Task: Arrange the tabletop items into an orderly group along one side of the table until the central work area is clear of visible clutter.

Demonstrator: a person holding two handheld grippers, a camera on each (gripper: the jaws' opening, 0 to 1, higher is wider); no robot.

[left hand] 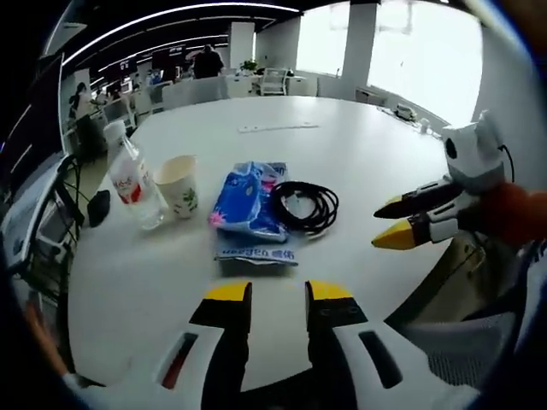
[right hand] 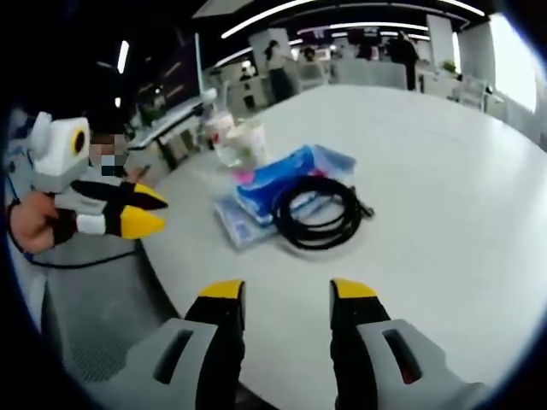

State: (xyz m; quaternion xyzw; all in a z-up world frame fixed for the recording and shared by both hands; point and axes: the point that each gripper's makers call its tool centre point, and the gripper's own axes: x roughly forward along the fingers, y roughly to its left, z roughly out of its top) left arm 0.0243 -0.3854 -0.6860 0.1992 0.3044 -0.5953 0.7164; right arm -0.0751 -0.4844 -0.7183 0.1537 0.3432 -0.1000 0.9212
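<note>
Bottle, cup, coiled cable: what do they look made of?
Bottle: clear plastic by the look, see-through wall, red-and-white label, pale cap.
Cup: looks like paper, matte off-white with a small printed motif.
Coiled cable: black rubber or plastic sheath, slight sheen; which one is unclear.

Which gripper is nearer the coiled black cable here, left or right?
Right, narrowly. The right gripper hangs open off the table edge beside the black cable; the left gripper, also open, sits back behind the tissue packs.
</note>
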